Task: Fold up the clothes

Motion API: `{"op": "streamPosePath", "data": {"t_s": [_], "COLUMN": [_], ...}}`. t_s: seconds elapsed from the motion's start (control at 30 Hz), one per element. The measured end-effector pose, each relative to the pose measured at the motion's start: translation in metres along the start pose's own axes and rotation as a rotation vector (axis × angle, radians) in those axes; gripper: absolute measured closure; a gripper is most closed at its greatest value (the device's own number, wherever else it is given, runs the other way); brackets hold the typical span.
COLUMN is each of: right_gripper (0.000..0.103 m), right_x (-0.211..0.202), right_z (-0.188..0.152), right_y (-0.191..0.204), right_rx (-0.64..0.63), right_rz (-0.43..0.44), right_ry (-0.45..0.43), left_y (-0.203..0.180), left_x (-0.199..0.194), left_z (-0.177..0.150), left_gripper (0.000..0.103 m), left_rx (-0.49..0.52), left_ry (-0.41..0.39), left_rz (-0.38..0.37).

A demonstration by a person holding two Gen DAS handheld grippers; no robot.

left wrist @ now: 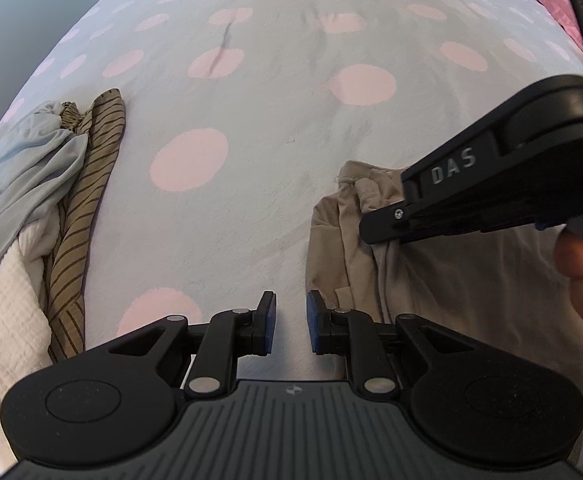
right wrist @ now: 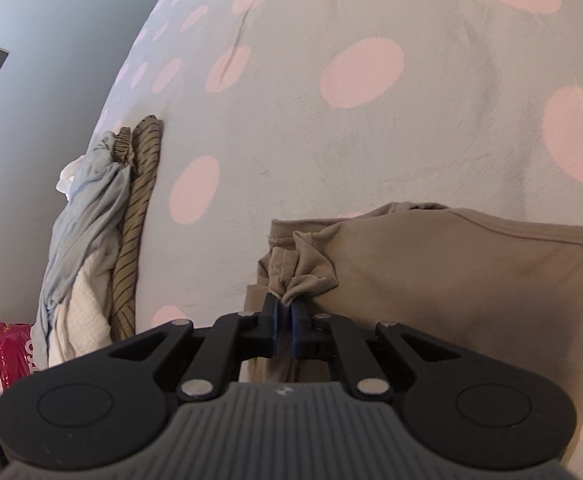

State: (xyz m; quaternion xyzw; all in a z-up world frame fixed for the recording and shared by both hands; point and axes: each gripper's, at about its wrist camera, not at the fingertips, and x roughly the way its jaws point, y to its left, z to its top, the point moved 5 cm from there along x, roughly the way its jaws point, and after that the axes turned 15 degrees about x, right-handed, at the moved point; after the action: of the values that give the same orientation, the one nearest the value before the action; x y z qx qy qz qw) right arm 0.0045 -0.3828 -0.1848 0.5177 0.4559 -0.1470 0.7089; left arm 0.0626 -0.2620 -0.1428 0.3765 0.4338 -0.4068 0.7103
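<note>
At the bed's left edge a pile of clothes is heaped on the spotted bedspread. The left gripper is held empty above the bedspread, its fingers set apart. Beside it, a bunched fold of the beige garment is pinched between the right gripper's fingers.
</note>
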Motion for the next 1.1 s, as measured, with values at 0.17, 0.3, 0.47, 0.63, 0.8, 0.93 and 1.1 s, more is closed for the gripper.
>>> {"op": "streamPosePath", "data": {"t_s": [0.17,0.3,0.47,0.63,0.8,0.93,1.1], "right_gripper": [0.078,0.072,0.072,0.072,0.072,0.072,0.072], "right_x": [0.003,-0.019,-0.058,-0.096,-0.125,-0.143,-0.150], "right_z": [0.003,0.003,-0.007,-0.034,-0.068,-0.097,-0.136], "right_y": [0.000,0.001,-0.009,-0.034,-0.058,-0.079,-0.104], "right_rx": [0.026,0.015,-0.027,-0.062,-0.116,-0.178,-0.243], "right_rz": [0.026,0.030,-0.009,-0.073,-0.117,-0.143,-0.166], "right_ry": [0.004,-0.031,-0.078,-0.111,-0.132,-0.156,-0.148], "left_y": [-0.004,-0.008,-0.015,-0.030,-0.045,-0.053,-0.065], "left_x": [-0.003,-0.010,-0.022,-0.036,-0.050,-0.054,-0.051], "left_z": [0.000,0.001,-0.003,-0.023,-0.053,-0.077,-0.105], "left_gripper": [0.088,0.088,0.088,0.088,0.088,0.088,0.088], "left_rx": [0.005,0.008,0.014,0.016,0.012,0.001,-0.012], "left_ry": [-0.007,-0.027,-0.046,-0.041,-0.034,-0.026,-0.010], "left_rz": [-0.020,-0.043,-0.086,-0.167,-0.256,-0.315,-0.380]}}
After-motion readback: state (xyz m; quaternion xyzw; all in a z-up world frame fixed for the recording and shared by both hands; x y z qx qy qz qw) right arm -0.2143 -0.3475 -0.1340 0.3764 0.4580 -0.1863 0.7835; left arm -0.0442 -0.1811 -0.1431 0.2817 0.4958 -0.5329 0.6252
